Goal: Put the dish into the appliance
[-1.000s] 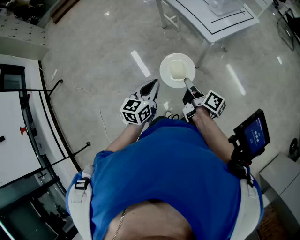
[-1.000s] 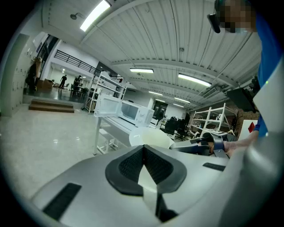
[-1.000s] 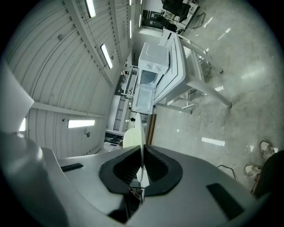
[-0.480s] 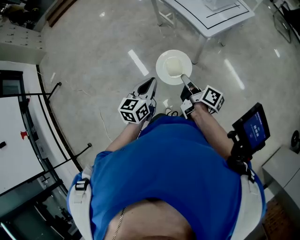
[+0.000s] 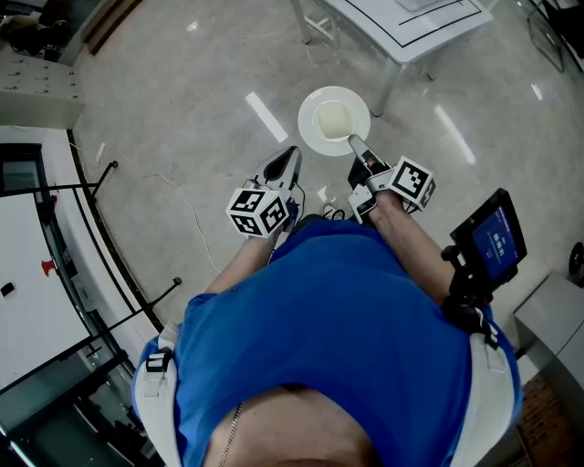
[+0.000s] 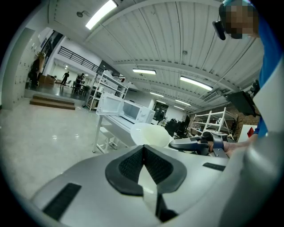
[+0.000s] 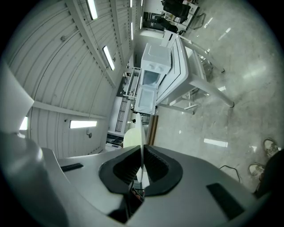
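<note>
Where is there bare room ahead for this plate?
The table is bare along its near edge, and open floor lies left of the plate. Tight spot: between the left tool and the right tool, which grips the plate.

Bright even light from ceiling strip lights (image 6: 101, 13), streaked glare on glossy floor (image 5: 267, 117), fisheye bending, black corners in gripper views.

A polished pale grey floor (image 5: 182, 91) fills the head view, streaked with reflected ceiling lights. At 12 to 1 o'clock a white table (image 5: 401, 36) stands on it on slim white legs. In the right gripper view a white microwave (image 7: 155, 62) sits on that tabletop with its door swung open. Toward 4 o'clock, the person's shoes (image 7: 265, 145) and a thin black cable (image 7: 228, 169) lie on the floor.
</note>
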Demonstrator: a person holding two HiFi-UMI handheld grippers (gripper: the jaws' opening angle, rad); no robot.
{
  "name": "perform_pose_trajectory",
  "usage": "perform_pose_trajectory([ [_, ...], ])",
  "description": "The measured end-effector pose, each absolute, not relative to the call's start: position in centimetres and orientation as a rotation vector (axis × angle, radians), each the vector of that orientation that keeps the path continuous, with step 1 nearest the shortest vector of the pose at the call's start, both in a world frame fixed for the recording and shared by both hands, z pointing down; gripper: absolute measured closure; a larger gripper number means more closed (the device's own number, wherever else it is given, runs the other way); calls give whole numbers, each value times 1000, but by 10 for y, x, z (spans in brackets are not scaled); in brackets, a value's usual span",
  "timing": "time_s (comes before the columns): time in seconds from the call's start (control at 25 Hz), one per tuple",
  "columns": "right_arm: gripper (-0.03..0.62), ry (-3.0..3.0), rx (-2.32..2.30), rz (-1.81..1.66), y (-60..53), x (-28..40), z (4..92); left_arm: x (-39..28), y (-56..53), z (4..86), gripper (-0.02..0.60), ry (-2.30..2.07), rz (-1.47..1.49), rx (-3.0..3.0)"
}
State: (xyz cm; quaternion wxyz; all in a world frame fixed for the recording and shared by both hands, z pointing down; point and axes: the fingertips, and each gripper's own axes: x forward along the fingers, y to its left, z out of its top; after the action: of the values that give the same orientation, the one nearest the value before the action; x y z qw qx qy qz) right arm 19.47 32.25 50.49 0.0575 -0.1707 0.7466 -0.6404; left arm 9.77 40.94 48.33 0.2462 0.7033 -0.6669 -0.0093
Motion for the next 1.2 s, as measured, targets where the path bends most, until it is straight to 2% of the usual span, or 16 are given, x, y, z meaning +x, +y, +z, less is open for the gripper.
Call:
perform_pose_trajectory([
  [0.68,583,2249,-515,-1988,335,154,513,57,429,493,577,-1834,-55,1890],
  [0.88,583,2259,-464,-2030,284,112,523,21,379,500,576,-1873,-58,1853],
  [1.12,585,2251,-418,-2036,292,102,510,13,388,487,577,-1902,-53,1840],
  [1.2,583,2243,-408,-2051,265,90,512,2,362,488,575,-1911,-48,1828],
])
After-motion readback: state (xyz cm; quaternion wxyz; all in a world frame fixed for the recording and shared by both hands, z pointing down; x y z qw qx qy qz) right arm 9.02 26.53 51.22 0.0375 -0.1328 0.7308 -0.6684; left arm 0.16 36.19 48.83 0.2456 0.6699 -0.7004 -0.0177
